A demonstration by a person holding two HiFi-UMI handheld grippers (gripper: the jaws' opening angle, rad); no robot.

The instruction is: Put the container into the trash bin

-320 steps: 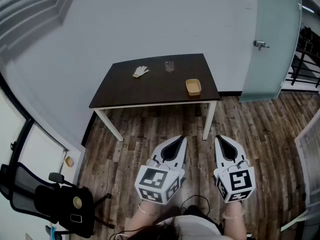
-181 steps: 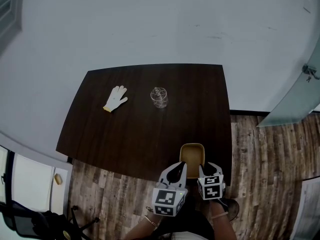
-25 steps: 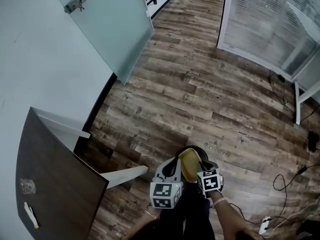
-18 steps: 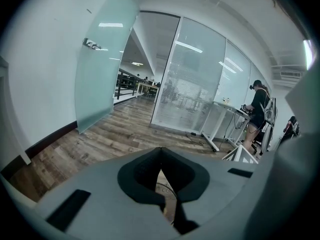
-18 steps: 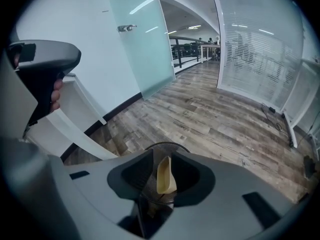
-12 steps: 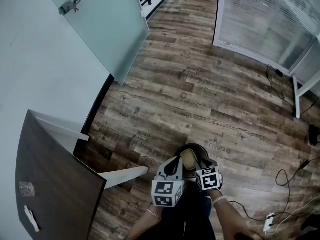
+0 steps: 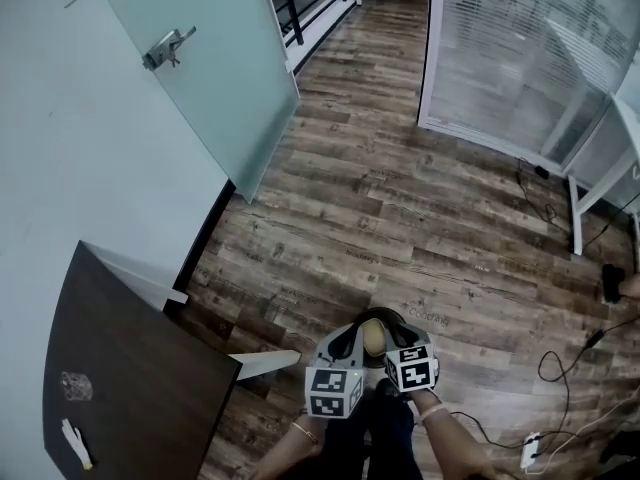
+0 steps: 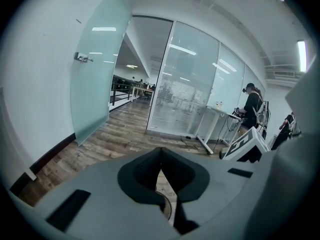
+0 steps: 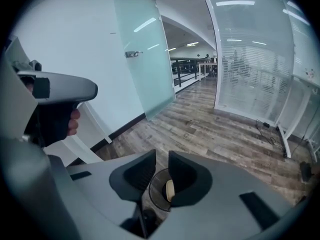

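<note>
Container (image 7: 372, 336), tan, lies inside the trash bin (image 7: 400, 320); we see it down in the dark round bin (image 9: 156, 190) through the gap of the right tongs, pale against the bin's inside (image 9: 170, 190)

Bin stands on the wooden floor (image 7: 400, 218), just to the right of the desk (image 7: 120, 368) leg, close to our feet

Right tongs (image 7: 393, 343) held above the bin, pointing steeply down; jaws spread and closing, nothing between them, only bin and floor below (image 9: 161, 156)

Left tongs (image 7: 352, 338) just beside the right ones, also over the bin; in the left gripper view the jaws are pressed together at the tips (image 8: 160, 151), pinching nothing

On the desk, well apart from the bin at the near left: a clear glass (image 7: 76, 386) and a white glove (image 7: 75, 443)

Frosted glass door (image 7: 210, 88) at far left, glass partition (image 7: 520, 58) at far right; cables (image 7: 560, 368) trail on the floor at the right

A person (image 8: 251, 104) stands at a white table far right in the left gripper view
</note>
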